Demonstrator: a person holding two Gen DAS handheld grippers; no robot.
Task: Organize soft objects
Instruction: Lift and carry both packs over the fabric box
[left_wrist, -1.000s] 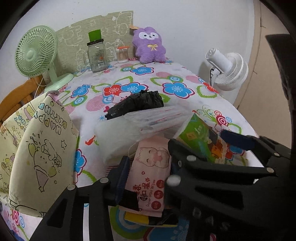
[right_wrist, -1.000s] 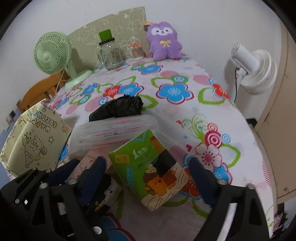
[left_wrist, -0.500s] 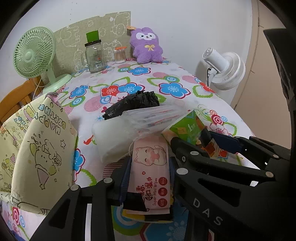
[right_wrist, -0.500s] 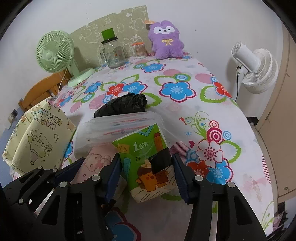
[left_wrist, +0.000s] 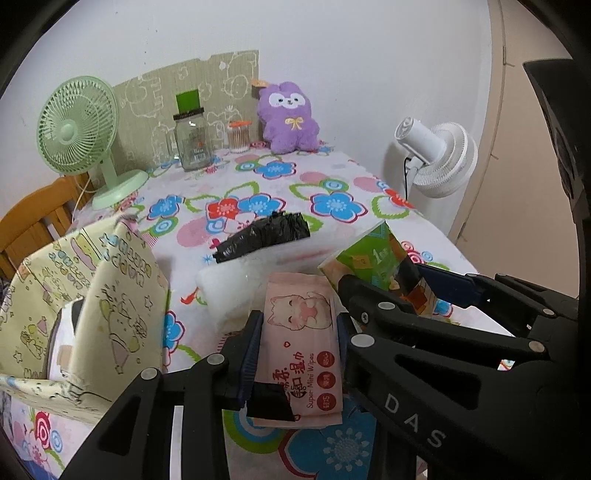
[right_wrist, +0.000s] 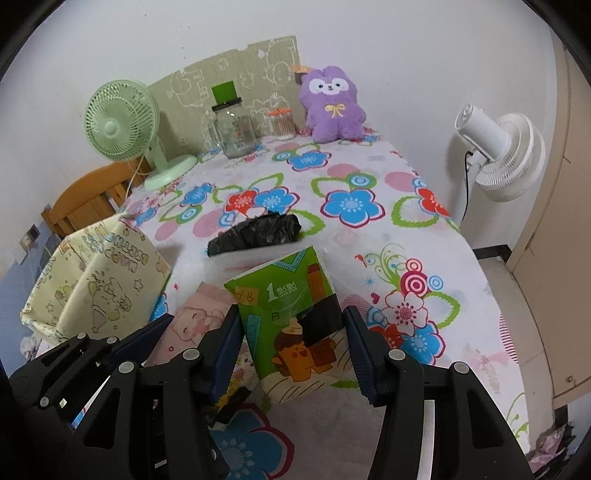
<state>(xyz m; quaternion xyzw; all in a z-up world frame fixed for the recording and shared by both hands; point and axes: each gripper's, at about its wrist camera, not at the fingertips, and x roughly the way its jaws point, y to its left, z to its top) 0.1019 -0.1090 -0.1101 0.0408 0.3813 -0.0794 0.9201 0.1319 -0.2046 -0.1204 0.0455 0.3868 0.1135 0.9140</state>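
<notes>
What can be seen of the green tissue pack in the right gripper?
The green tissue pack is a soft plastic-wrapped block, green on top with a white "1", a yellow handwritten label, a black patch and an orange cartoon figure on cream below. The right gripper is shut on it, its blue pads pressing both sides. It is tilted, its top end leaning away from the camera, above the flowered tablecloth, beside the pink wipes pack held in the left gripper.

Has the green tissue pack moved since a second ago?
Yes. The green tissue pack lay flat on the floral tablecloth; now the right tool grips it, lifted and tilted upright, overlapping the clear bag behind it.
</notes>
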